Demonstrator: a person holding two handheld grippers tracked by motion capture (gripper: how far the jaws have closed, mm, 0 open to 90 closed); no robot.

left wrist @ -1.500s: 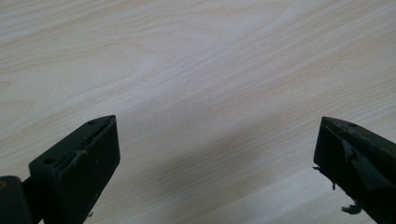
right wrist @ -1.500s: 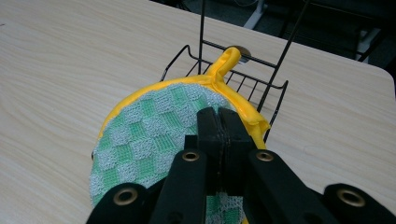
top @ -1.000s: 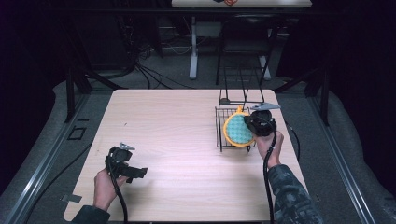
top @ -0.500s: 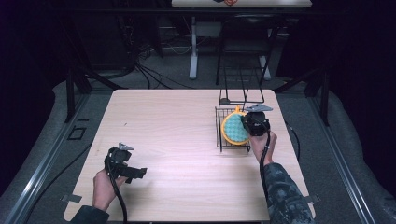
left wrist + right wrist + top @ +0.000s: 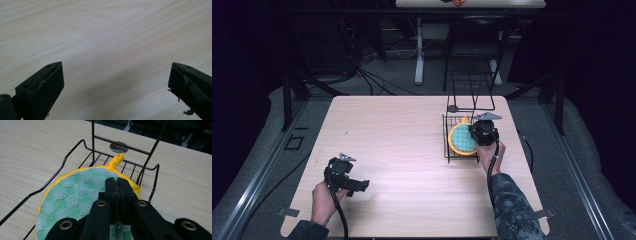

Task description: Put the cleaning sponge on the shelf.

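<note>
Right forearm in a camouflage sleeve (image 5: 512, 200) reaches from the near edge of the desk (image 5: 402, 135) toward its far right part; the right hand (image 5: 490, 152) holds the right tongs (image 5: 478, 134) at the right side of a black wire rack (image 5: 451, 150). In the right gripper view the right tongs (image 5: 117, 182) have their jaws pressed flat together, closed, with their tips over the right part of a round potholder (image 5: 75, 197); whether cloth is pinched between them cannot be told. The potholder (image 5: 460, 140) lies in the wire rack (image 5: 75, 147), leaning on its low wire rim. Its face is a green and pale checked weave, edged all round in yellow, with a yellow hanging loop (image 5: 117, 160) at its far edge pointing toward the tall wire upright of the rack. Just beyond the loop a round hole (image 5: 119, 147) is set in the desktop. Left hand (image 5: 324, 197) rests at the near left of the desk, well apart from the rack, holding the left tongs (image 5: 357, 186) roughly level and pointing right. In the left gripper view the left tongs (image 5: 115, 82) stand wide open over bare pale wood grain, nothing between the jaws.
</note>
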